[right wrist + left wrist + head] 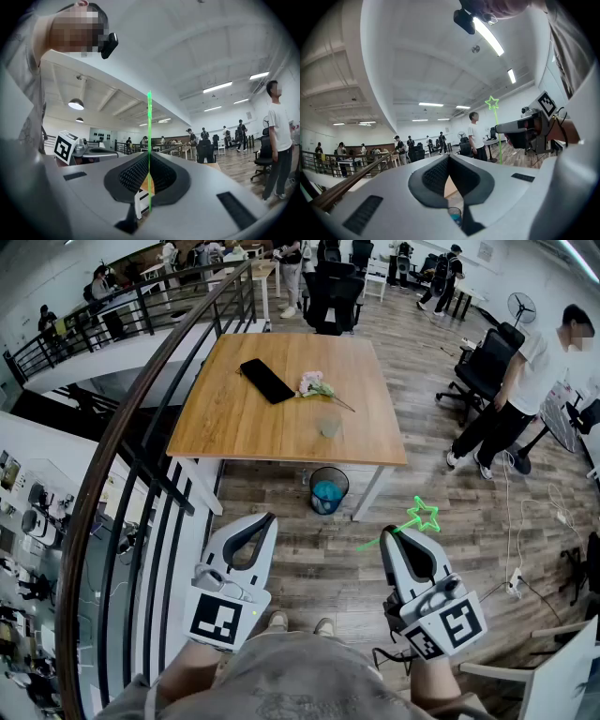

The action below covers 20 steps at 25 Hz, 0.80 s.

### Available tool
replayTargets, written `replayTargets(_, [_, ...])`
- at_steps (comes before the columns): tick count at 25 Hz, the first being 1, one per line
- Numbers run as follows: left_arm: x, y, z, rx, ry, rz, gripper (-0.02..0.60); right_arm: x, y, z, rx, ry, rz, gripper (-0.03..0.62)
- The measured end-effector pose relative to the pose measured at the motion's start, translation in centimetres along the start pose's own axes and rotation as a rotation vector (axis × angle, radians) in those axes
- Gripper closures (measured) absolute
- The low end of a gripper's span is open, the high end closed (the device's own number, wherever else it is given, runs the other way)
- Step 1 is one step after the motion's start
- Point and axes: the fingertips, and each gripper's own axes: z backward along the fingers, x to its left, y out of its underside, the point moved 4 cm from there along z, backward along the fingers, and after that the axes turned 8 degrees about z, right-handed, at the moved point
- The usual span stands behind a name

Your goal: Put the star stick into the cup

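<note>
While our right gripper (387, 534) clamps the green star stick (423, 514), we list: left gripper (269, 517) jaws together, empty; glass cup (330, 427) on wooden table (234, 423), well apart; carry and insertion left.

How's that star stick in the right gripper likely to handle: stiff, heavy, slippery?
The star stick looks very thin, so probably light and slightly whippy. The right gripper pinches it partway along, so it may pivot between the jaws. The cup looks small and clear; the stick leaning on its rim could perhaps tip it.
</note>
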Motion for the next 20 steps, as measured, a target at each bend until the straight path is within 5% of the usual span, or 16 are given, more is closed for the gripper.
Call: replayTargets(20, [-5.3, 0.1, -1.8, 0.035, -0.041, 0.021, 0.566, -4.0, 0.8, 3.2, 0.007, -0.054, -0.023, 0.56])
